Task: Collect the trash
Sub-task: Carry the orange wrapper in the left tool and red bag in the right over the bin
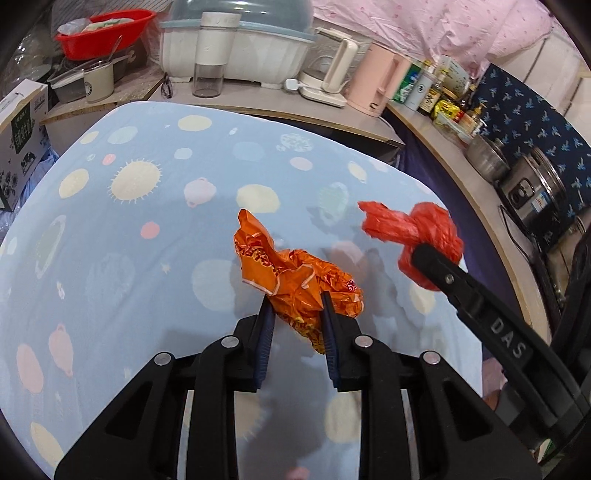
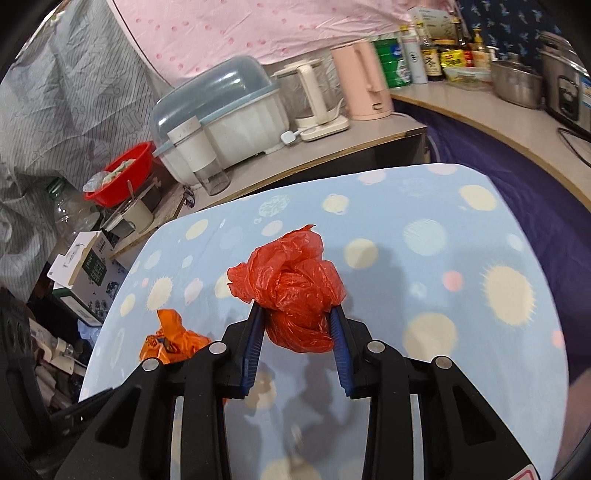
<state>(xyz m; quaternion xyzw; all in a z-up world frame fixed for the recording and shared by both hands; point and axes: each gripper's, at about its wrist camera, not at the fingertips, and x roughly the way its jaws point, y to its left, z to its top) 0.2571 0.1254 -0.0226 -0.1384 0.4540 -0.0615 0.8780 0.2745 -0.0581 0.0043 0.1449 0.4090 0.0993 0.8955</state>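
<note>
A crumpled orange snack wrapper (image 1: 295,280) hangs above the blue spotted tablecloth (image 1: 129,229), and my left gripper (image 1: 295,301) is shut on it. To its right a knotted red plastic bag (image 1: 417,236) sits in my right gripper (image 1: 430,254), lifted off the cloth. In the right wrist view the red plastic bag (image 2: 295,295) is pinched between the blue pads, with my right gripper (image 2: 295,314) shut on it. The orange wrapper (image 2: 171,341) shows low on the left there, partly hidden behind the finger links.
Behind the table a counter holds a white dish rack with a blue lid (image 1: 236,48), a white kettle (image 1: 332,70), a pink kettle (image 1: 376,81) and a red basin (image 1: 103,33). Bottles (image 1: 436,92), a pot (image 1: 487,155) and a cooker (image 1: 532,192) line the right counter. A carton (image 1: 22,140) stands left.
</note>
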